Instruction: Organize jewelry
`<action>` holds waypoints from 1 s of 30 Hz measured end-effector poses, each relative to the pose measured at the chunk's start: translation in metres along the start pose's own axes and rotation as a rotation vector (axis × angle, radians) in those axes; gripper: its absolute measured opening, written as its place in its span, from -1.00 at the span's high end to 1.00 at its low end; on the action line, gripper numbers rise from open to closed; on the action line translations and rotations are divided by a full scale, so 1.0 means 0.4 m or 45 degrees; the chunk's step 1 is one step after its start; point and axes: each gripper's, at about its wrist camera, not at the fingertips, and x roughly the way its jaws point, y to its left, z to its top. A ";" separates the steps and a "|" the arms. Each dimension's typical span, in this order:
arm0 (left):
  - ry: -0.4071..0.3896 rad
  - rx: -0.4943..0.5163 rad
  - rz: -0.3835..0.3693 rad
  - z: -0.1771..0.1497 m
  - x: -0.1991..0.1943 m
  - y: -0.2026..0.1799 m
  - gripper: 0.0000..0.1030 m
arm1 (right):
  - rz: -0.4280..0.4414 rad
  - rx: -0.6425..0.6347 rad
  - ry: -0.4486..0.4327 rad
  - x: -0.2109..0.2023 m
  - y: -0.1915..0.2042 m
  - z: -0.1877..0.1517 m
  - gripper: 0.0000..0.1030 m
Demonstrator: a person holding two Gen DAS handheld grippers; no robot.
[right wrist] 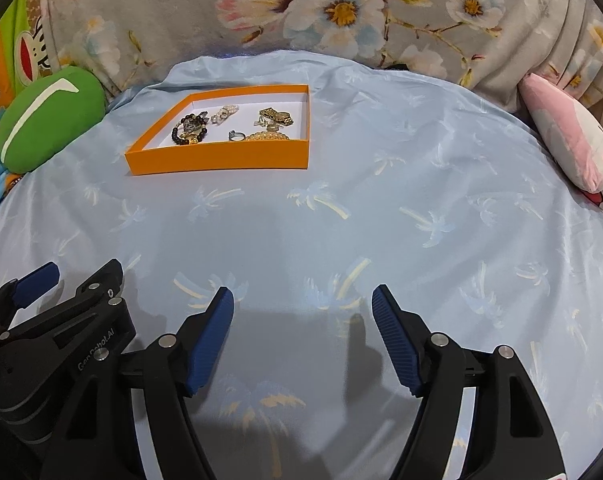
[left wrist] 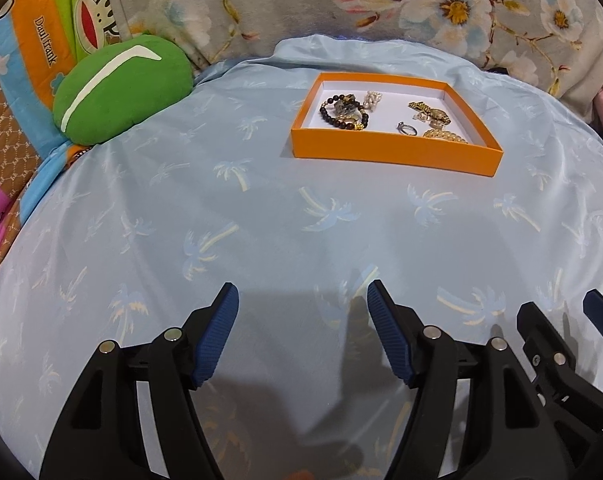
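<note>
An orange box (left wrist: 393, 152) with a white floor sits on the light blue palm-print sheet (left wrist: 261, 208), far from both grippers. Inside lie a dark bead bracelet (left wrist: 343, 114), a pearl piece (left wrist: 371, 100), a silver ring (left wrist: 406, 129), a gold watch (left wrist: 429, 112) and a gold bead bracelet (left wrist: 445, 135). The box also shows in the right wrist view (right wrist: 221, 158), with the bead bracelet (right wrist: 189, 132), ring (right wrist: 236, 135) and gold watch (right wrist: 276, 116). My left gripper (left wrist: 303, 296) is open and empty, low over the sheet. My right gripper (right wrist: 303, 300) is open and empty beside it.
A green cushion (left wrist: 121, 88) lies at the back left. A floral grey blanket (left wrist: 381, 4) runs along the back. A pink plush pillow (right wrist: 569, 136) sits at the right. A cartoon-print cloth (left wrist: 33, 52) lies at far left.
</note>
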 end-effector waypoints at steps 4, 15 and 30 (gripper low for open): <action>0.004 0.003 0.007 -0.002 0.000 -0.001 -0.26 | -0.001 0.001 -0.005 -0.002 0.000 0.001 -0.38; 0.023 0.008 0.015 -0.003 0.010 -0.003 -0.26 | 0.000 0.001 0.002 0.001 -0.001 0.000 -0.38; 0.026 0.010 0.020 -0.004 0.012 -0.002 -0.26 | -0.001 0.000 0.003 0.003 0.000 -0.001 -0.38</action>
